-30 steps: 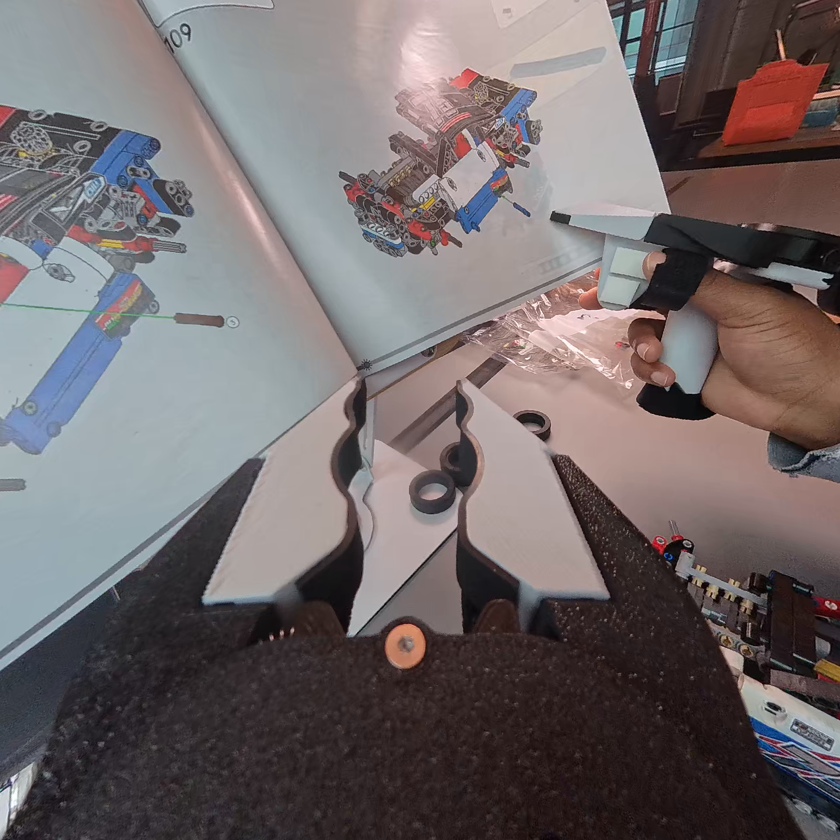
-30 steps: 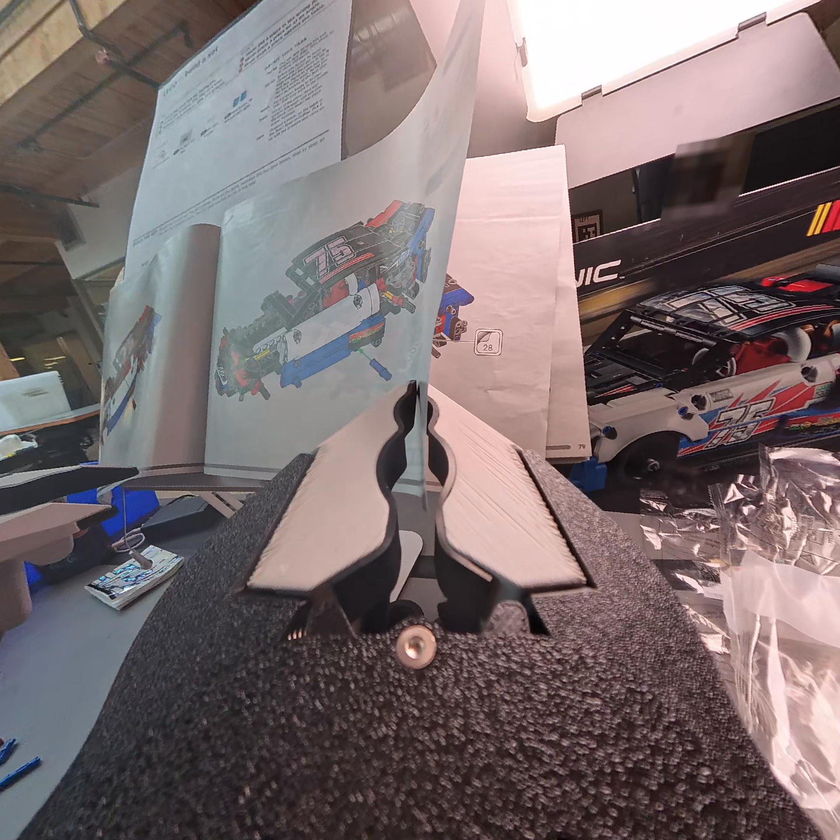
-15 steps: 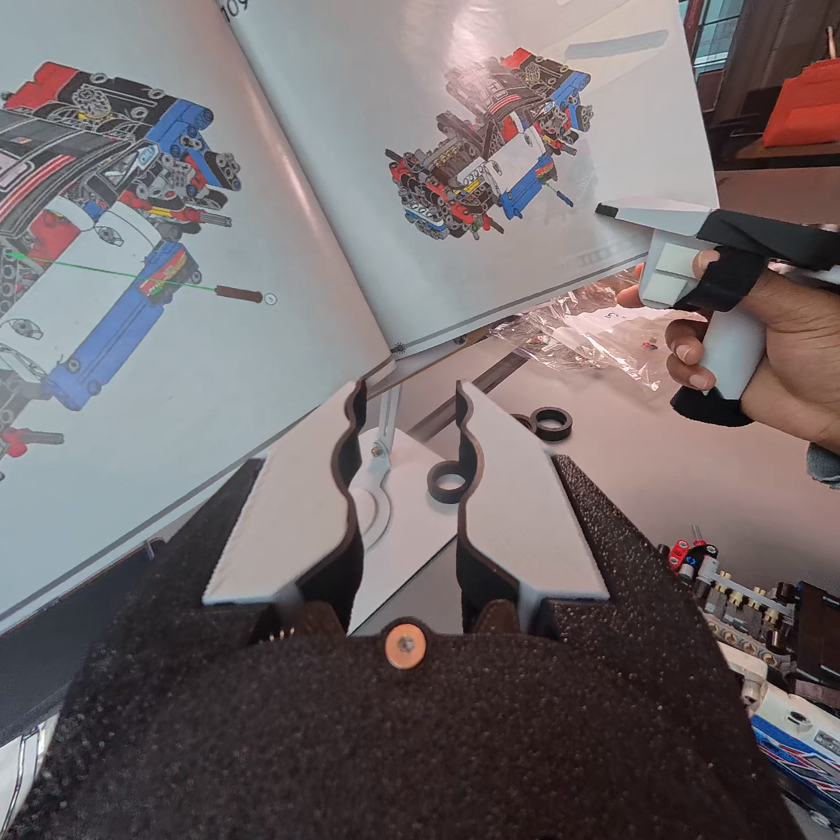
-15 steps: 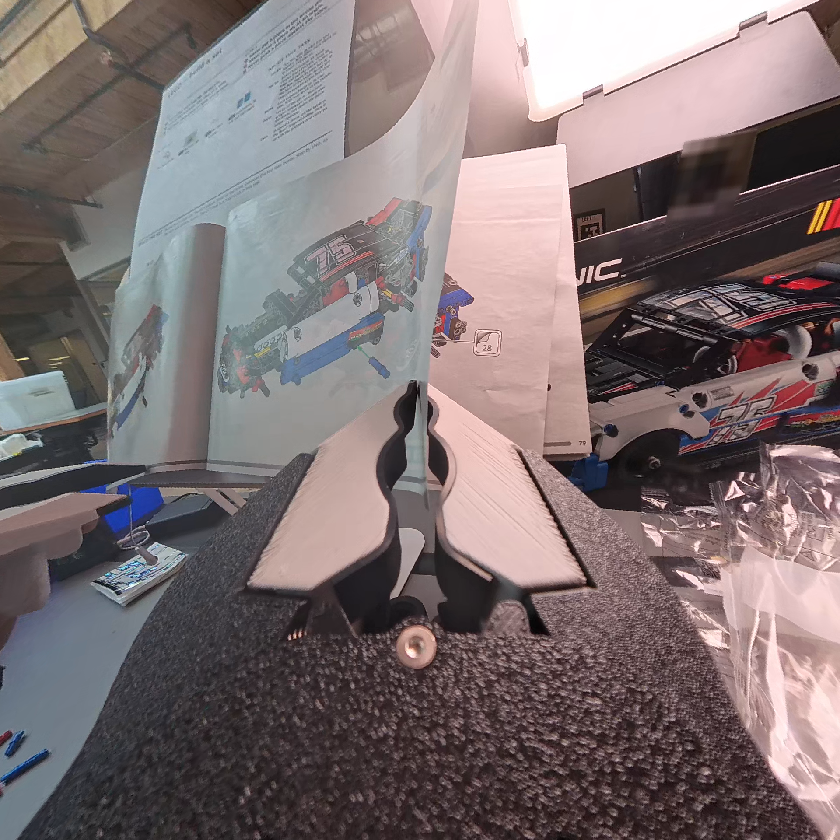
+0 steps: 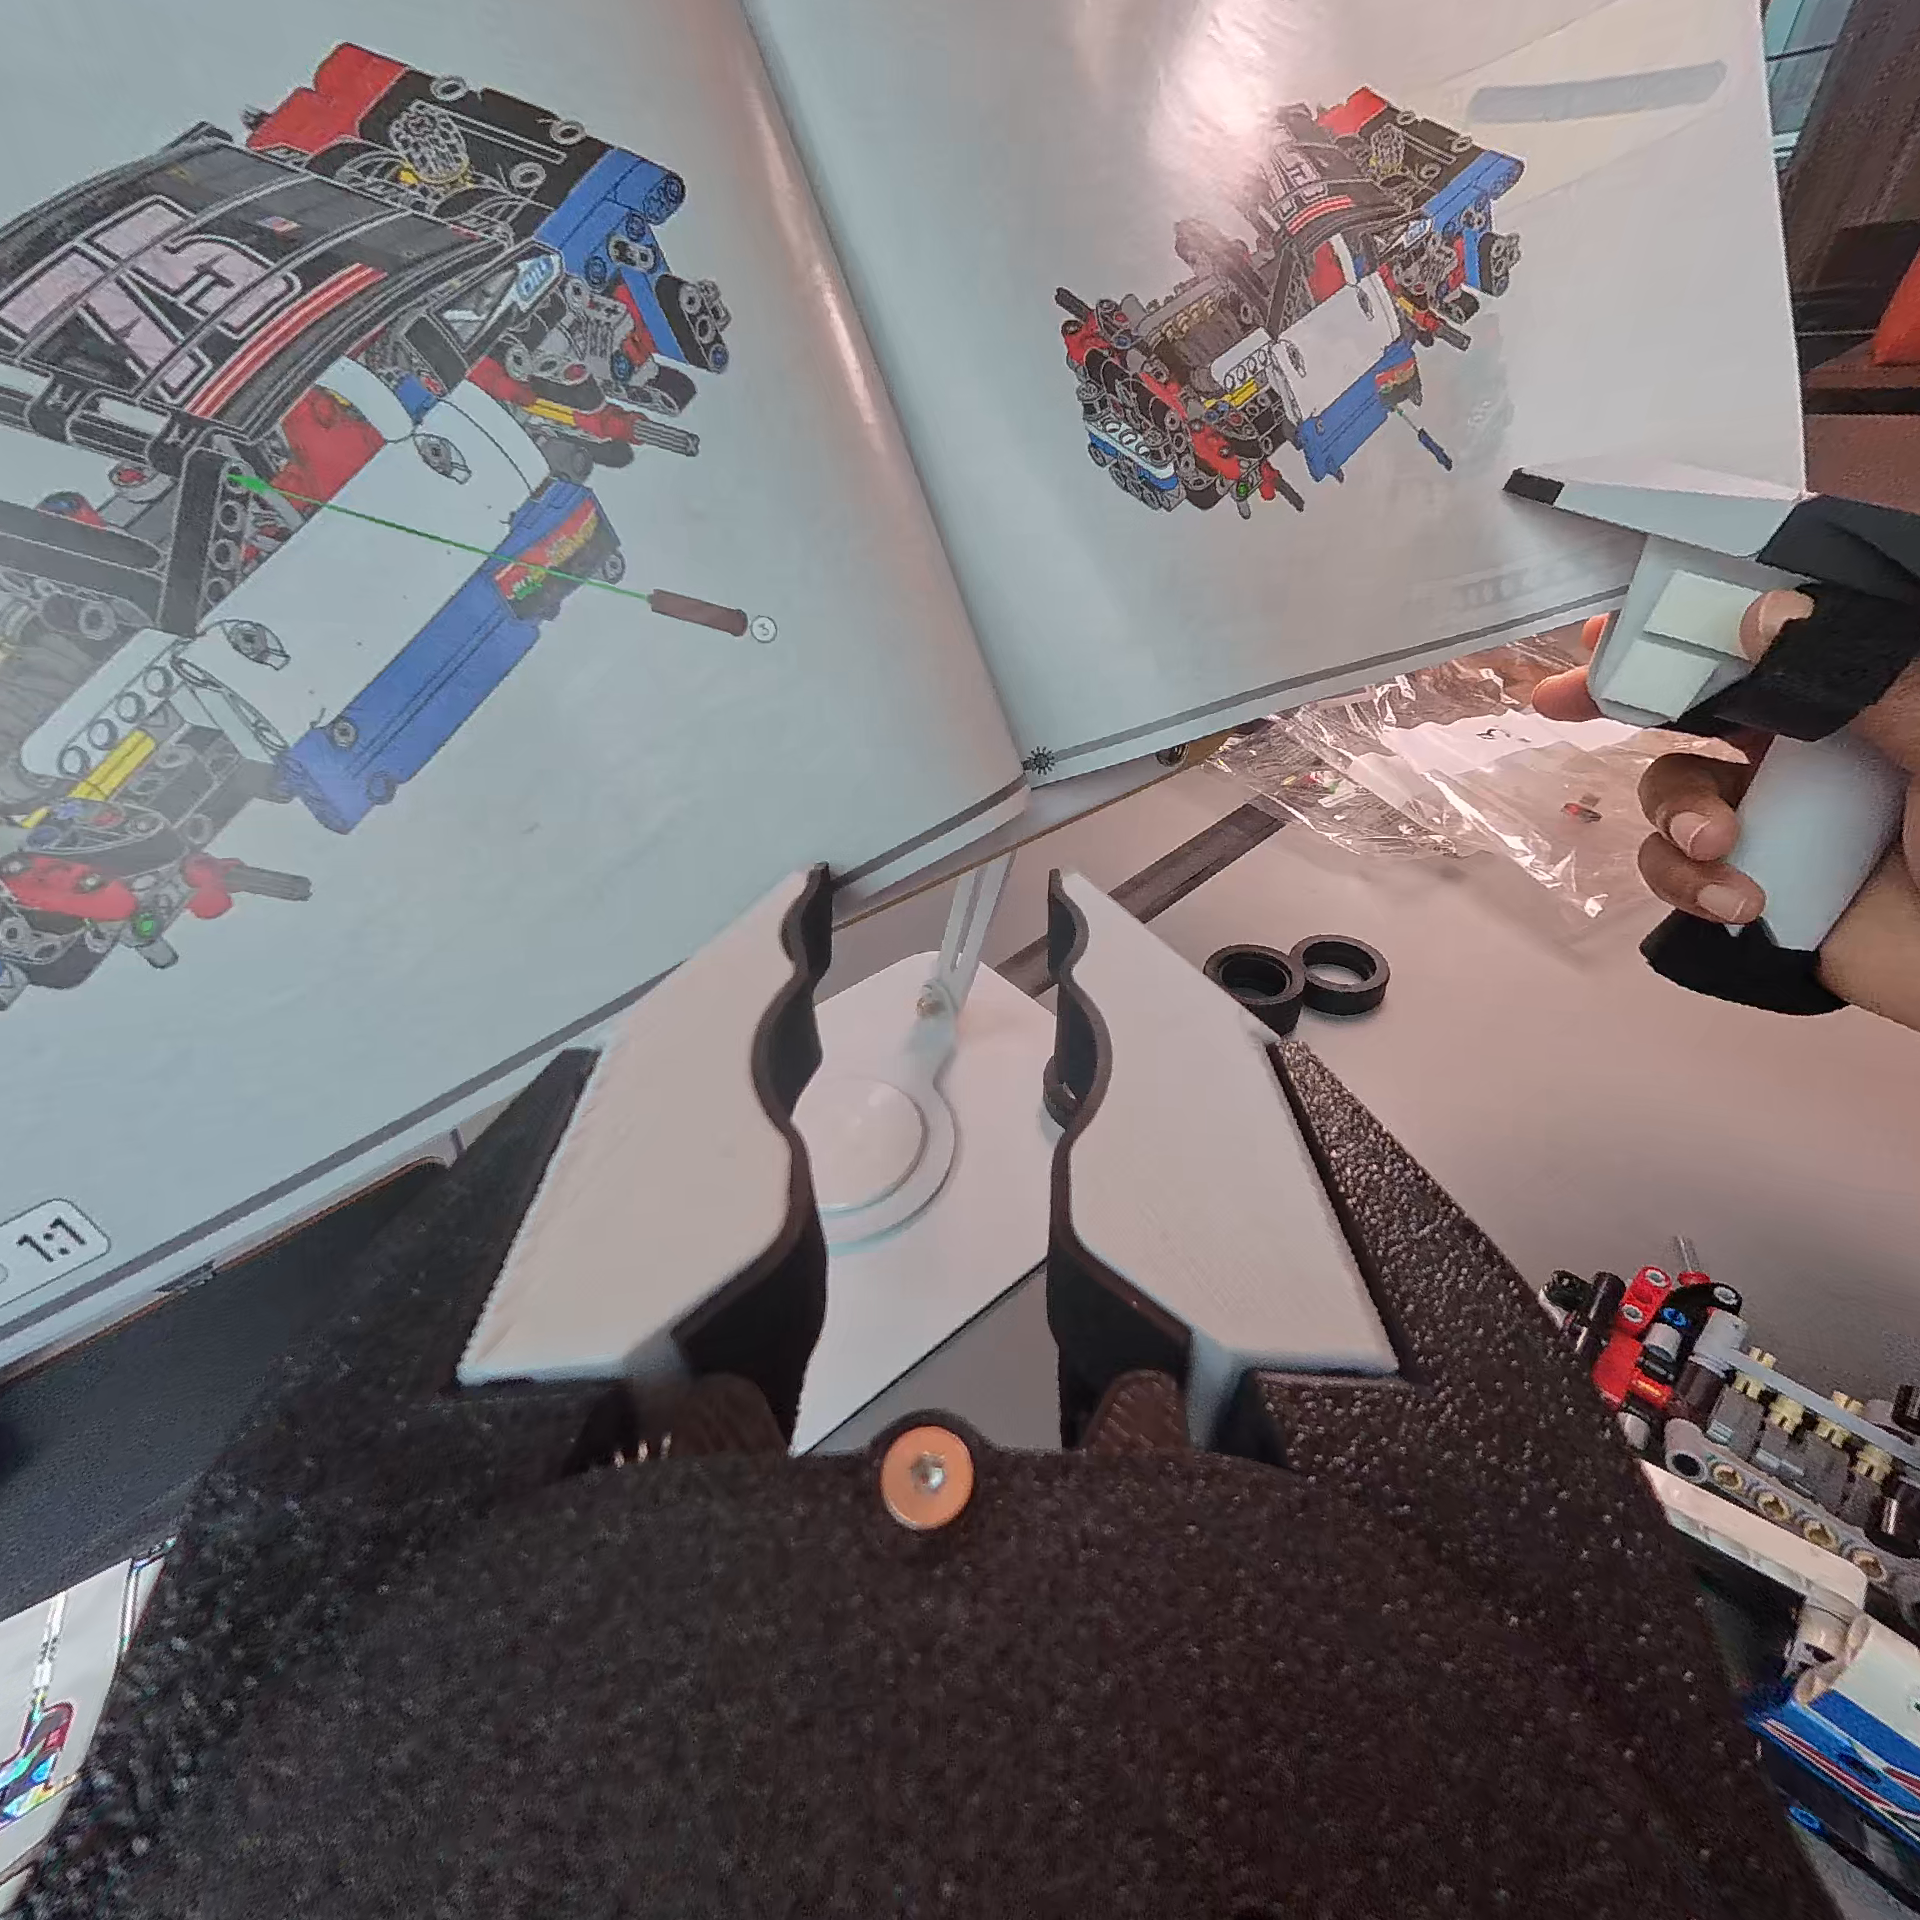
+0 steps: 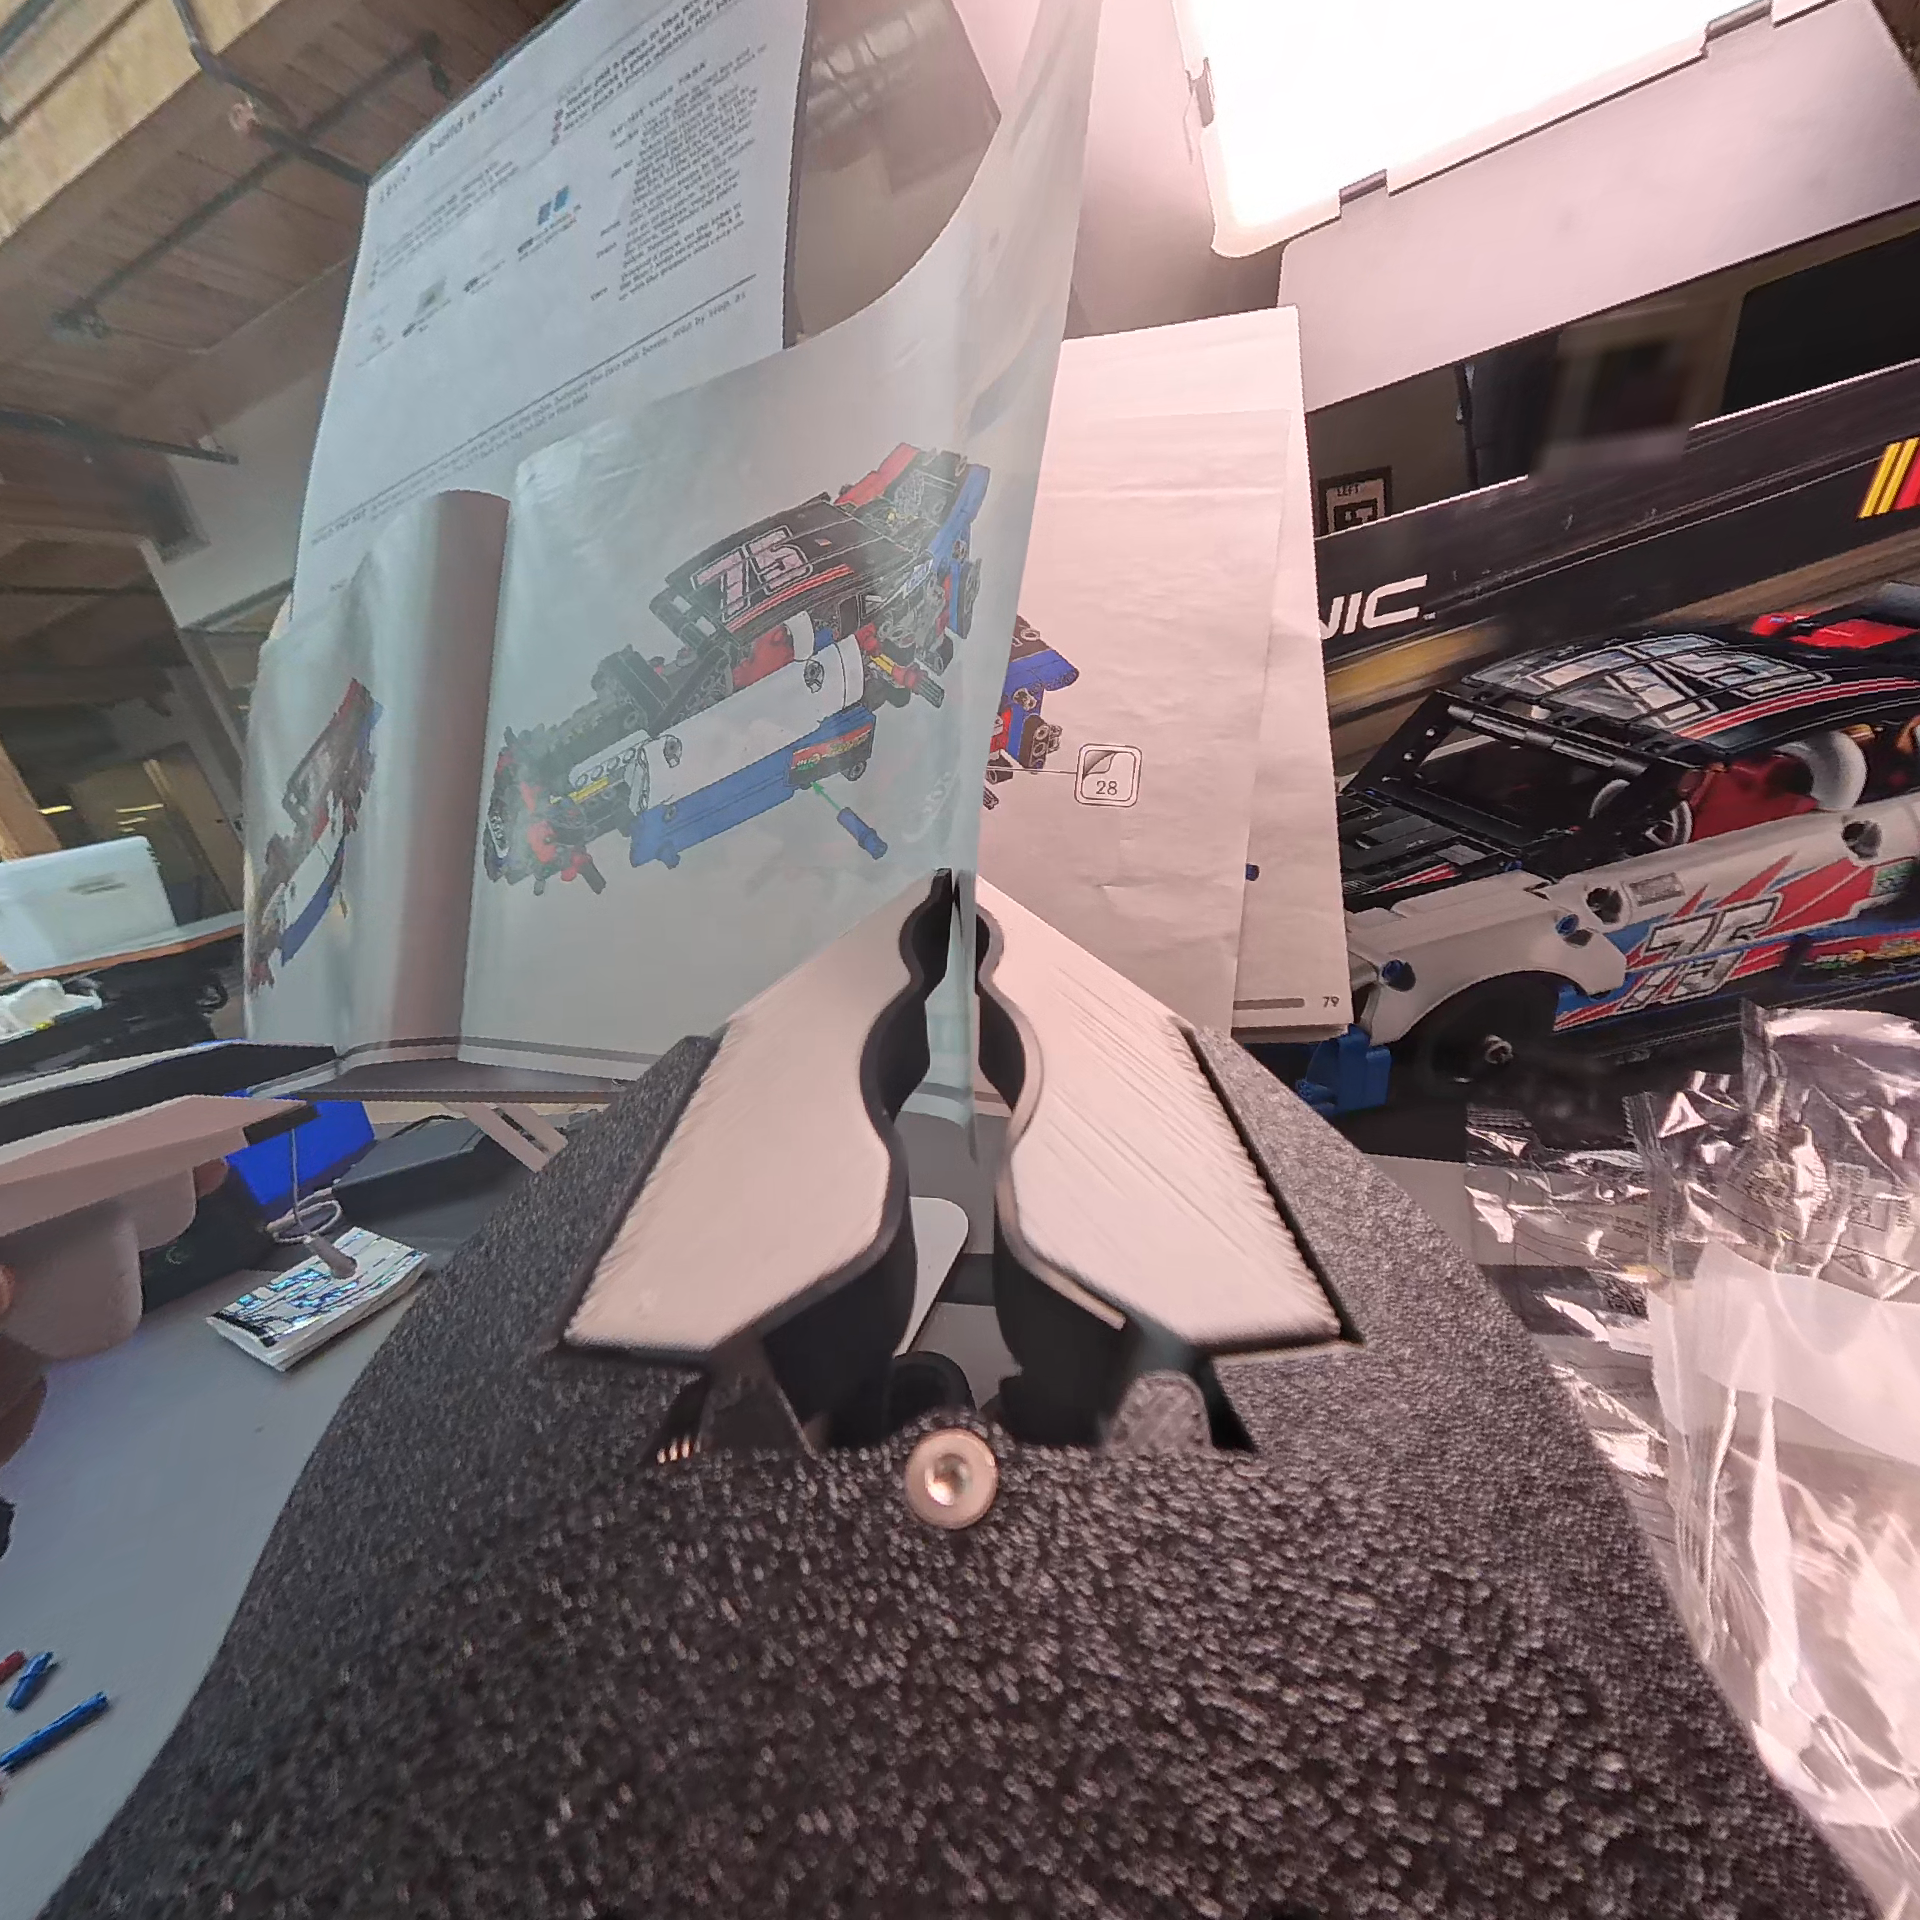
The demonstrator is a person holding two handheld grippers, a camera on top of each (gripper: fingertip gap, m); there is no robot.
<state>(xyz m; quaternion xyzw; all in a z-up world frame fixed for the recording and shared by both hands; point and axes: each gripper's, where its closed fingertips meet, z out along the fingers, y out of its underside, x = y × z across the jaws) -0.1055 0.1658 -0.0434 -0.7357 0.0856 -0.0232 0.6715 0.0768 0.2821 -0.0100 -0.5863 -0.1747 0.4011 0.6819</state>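
Observation:
An open instruction booklet (image 5: 540,665) with pictures of a toy race car stands on a white stand (image 5: 914,1122). My left gripper (image 5: 940,883) is open and empty, just below the booklet's lower edge at the spine. My right gripper (image 6: 961,881) is shut on the edge of one booklet page (image 6: 748,727) and holds it lifted upright. The right gripper also shows in the left wrist view (image 5: 1538,486), in a hand at the page's right edge. Two black rubber tyres (image 5: 1299,977) lie on the table right of the stand.
A partly built toy car (image 5: 1766,1455) lies at the right. Clear plastic bags (image 6: 1714,1247) lie on the table. The toy's box (image 6: 1610,779) stands behind them. A sticker sheet (image 6: 312,1299) and small blue pins (image 6: 42,1714) lie at the left. Across from one pair of fingers to the other is roughly 20 centimetres. It is some 20 centimetres from my left tips to the partly built toy car (image 5: 1766,1455).
My left gripper has moved closer to the booklet and leftward, so the pages look larger and the tyres shifted right. My right gripper keeps its hold on the page, nearly still.

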